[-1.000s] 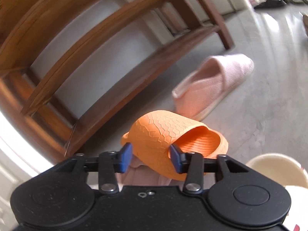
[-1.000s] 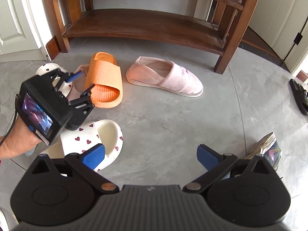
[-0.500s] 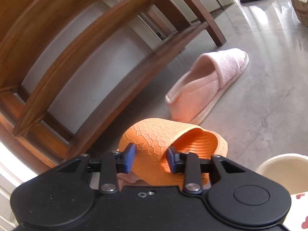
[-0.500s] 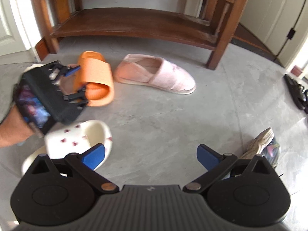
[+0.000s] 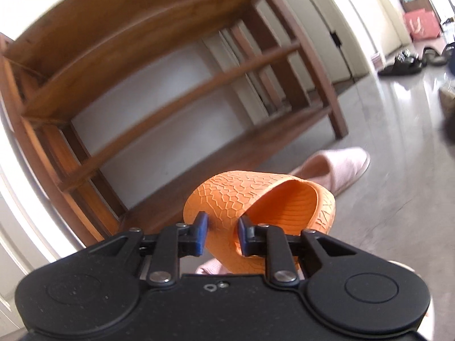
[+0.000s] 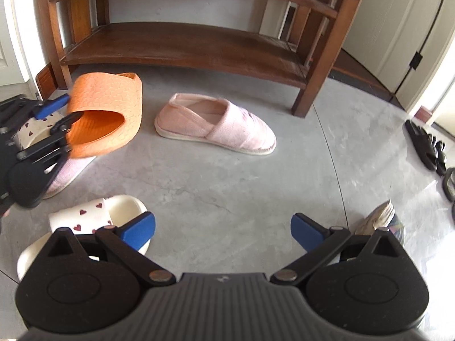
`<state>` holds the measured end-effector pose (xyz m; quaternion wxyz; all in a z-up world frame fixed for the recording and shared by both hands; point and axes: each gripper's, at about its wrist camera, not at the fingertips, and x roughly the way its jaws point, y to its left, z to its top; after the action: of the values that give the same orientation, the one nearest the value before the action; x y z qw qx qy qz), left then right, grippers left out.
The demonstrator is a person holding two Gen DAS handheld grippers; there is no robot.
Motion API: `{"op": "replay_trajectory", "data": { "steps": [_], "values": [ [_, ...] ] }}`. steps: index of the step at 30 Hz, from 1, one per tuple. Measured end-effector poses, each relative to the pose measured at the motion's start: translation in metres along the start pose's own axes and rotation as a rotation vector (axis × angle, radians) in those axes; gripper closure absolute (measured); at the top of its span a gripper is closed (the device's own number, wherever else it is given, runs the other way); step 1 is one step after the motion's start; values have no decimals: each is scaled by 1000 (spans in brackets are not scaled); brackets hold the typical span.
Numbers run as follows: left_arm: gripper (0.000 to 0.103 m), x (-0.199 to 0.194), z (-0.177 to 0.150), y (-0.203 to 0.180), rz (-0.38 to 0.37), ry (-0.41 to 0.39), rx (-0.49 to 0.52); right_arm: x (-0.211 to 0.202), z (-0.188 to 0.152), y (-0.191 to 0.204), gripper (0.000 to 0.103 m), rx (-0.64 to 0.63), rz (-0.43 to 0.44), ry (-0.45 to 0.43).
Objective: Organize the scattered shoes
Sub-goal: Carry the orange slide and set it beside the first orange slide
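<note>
My left gripper (image 5: 220,224) pinches the strap of an orange slide (image 5: 256,193), its jaws still closing on it. The slide hangs tilted above the floor, seen from the right wrist as the orange slide (image 6: 108,105) held by the left gripper (image 6: 69,109) at the far left. Beyond it stands the wooden shoe rack (image 6: 184,45) with bare shelves. A pink slipper (image 6: 216,122) lies on the floor before the rack. My right gripper (image 6: 223,227) hovers open over bare floor with nothing between its fingers.
A second pink slipper (image 6: 68,170) lies under the left gripper. A white slide with red hearts (image 6: 93,216) sits near my right gripper's left finger, its mate (image 6: 31,130) behind the left gripper. Black sandals (image 6: 423,145) and a sneaker (image 6: 378,218) lie at right.
The left gripper narrowed onto the orange slide's strap and lifted it off the floor, tilting it toward the rack. The right gripper stayed open and barely moved.
</note>
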<state>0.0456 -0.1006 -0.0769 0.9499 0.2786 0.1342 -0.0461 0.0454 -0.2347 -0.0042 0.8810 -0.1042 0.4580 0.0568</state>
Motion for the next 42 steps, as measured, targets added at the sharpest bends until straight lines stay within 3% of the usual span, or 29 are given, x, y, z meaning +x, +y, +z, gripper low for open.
{"op": "replay_trajectory", "data": {
  "steps": [5, 9, 14, 19, 25, 28, 37, 40, 42],
  "values": [
    [83, -60, 0, 30, 30, -31, -23, -1, 8, 13, 0, -1, 14, -19],
    [83, -98, -19, 55, 84, 1, -13, -4, 18, 50, 0, -62, 67, -48],
    [83, -137, -60, 87, 158, 112, 16, -8, 27, 114, 0, -174, 164, -78],
    [82, -163, -127, 110, 221, 278, 22, -6, 28, 169, 0, -256, 236, -66],
    [80, -183, -203, 128, 197, 414, 20, -6, 31, 216, 0, -345, 249, -32],
    [79, -196, -227, 133, 185, 438, 99, -9, 32, 239, 0, -373, 272, -9],
    [68, -224, -264, 154, 289, 627, 86, -18, 22, 283, 0, -487, 309, -36],
    [66, -238, -260, 154, 308, 633, 85, -15, 24, 279, 0, -477, 301, -37],
    [66, -250, -246, 157, 342, 586, 57, -13, 26, 274, 0, -468, 290, -40]
  ]
}}
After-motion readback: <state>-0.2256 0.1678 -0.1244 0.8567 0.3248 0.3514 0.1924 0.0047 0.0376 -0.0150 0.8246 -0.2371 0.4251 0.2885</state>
